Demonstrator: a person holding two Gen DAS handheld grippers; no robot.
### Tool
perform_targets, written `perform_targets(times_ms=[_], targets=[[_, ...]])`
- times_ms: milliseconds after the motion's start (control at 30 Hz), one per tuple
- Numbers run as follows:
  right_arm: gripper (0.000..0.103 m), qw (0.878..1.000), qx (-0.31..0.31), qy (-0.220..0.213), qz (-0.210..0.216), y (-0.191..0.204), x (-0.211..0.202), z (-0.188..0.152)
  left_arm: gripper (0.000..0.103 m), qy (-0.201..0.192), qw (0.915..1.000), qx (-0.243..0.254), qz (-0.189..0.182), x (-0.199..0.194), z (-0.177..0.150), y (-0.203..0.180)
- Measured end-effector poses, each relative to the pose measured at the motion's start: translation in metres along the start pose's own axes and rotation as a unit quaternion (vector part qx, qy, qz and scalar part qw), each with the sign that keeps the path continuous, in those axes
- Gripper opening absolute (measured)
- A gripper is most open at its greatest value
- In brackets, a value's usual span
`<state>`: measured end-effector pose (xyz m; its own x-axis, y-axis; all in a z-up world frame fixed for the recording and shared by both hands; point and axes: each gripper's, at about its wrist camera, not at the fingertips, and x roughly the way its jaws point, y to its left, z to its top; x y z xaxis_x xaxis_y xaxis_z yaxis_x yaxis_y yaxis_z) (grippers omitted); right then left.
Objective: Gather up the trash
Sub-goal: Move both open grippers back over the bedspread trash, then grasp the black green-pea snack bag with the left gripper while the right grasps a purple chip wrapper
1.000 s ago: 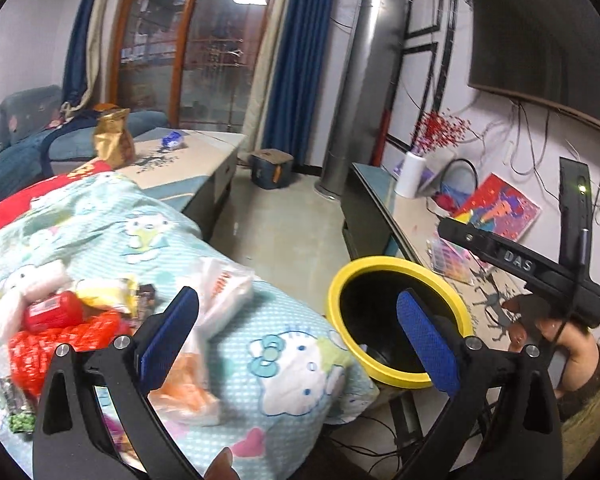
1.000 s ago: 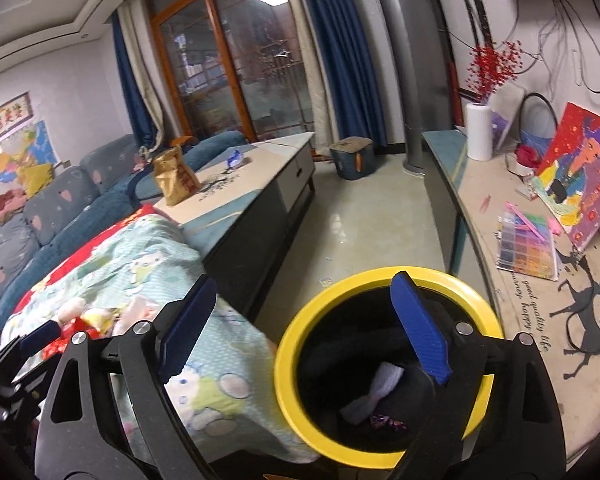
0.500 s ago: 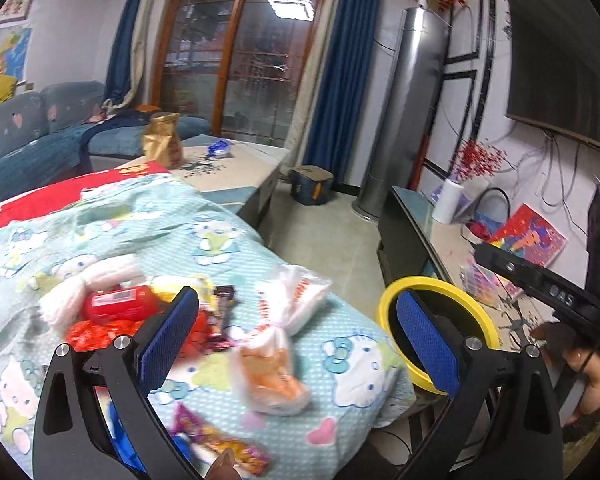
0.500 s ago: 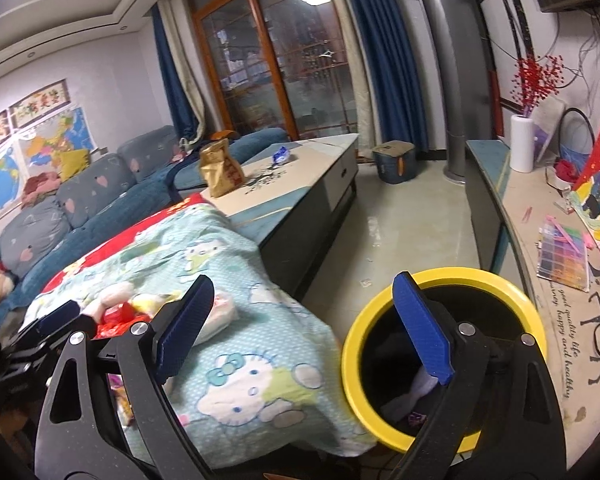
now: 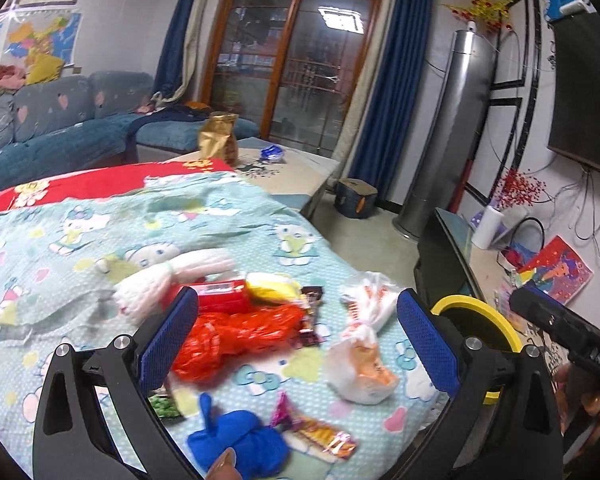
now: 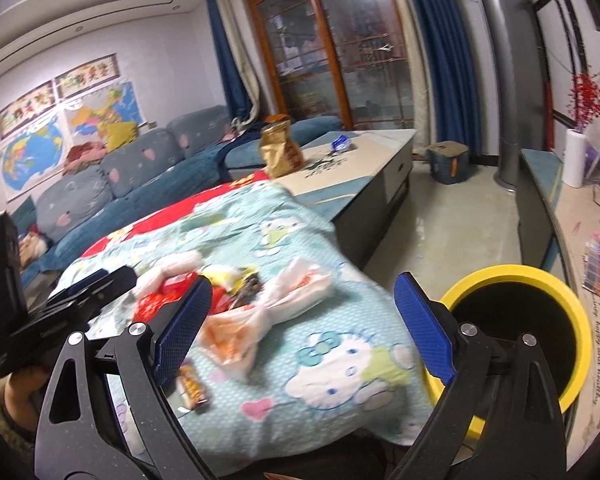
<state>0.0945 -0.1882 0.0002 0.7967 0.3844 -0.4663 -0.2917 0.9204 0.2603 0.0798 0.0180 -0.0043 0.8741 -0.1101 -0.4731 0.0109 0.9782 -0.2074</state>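
Note:
Trash lies on a Hello Kitty blanket (image 5: 100,248): a red plastic bag (image 5: 240,332), a white knotted bag (image 5: 360,360), a blue cloth wad (image 5: 240,440), a snack wrapper (image 5: 320,432), a red packet (image 5: 220,296) and a white roll (image 5: 172,276). My left gripper (image 5: 296,340) is open and empty above the pile. My right gripper (image 6: 304,328) is open and empty over the blanket's right edge, beside the white bag (image 6: 268,308). The yellow-rimmed black bin (image 6: 520,320) stands on the floor to the right; it also shows in the left wrist view (image 5: 476,320).
A low tea table (image 6: 360,160) with a gold bag (image 6: 280,152) stands behind the blanket. A blue sofa (image 5: 60,128) lies at the left. A TV cabinet (image 6: 572,220) with paintings and a paper roll runs along the right wall.
Both grippers have swung left from the bin towards the trash pile on the blanket. The bin has slid to the right in both views. Both grippers stay open.

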Motion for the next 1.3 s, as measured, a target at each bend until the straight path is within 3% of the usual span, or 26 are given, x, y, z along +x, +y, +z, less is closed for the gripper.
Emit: perform_targets(times_ms=[467,767,1000,1100,1200,1300], targets=[[0.084,0.995,-0.056,0.055,0.068,0.061,0.021,-0.029,0.097,0.012,0.9974,-0.039,0.059,-0.009,-0.009,0.066],[0.066,0.986,-0.075,0.112,0.097,0.083,0.042,-0.055,0.096,0.058,0.9913,-0.077,0.089,-0.010,-0.032,0.118],[0.053,0.978,-0.085,0.159,0.104,0.093,0.064,-0.077,0.094,0.099,0.9856,-0.126,0.053,-0.003,-0.052,0.139],[0.051,0.975,-0.084,0.178,0.103,0.093,0.073,-0.086,0.076,0.114,0.9831,-0.138,0.038,0.003,-0.057,0.137],[0.050,0.973,-0.085,0.191,0.100,0.093,0.080,-0.091,0.068,0.131,0.9790,-0.156,0.013,0.012,-0.065,0.132],[0.049,0.972,-0.087,0.197,0.094,0.093,0.086,-0.095,0.067,0.142,0.9769,-0.158,0.017,0.018,-0.071,0.126]])
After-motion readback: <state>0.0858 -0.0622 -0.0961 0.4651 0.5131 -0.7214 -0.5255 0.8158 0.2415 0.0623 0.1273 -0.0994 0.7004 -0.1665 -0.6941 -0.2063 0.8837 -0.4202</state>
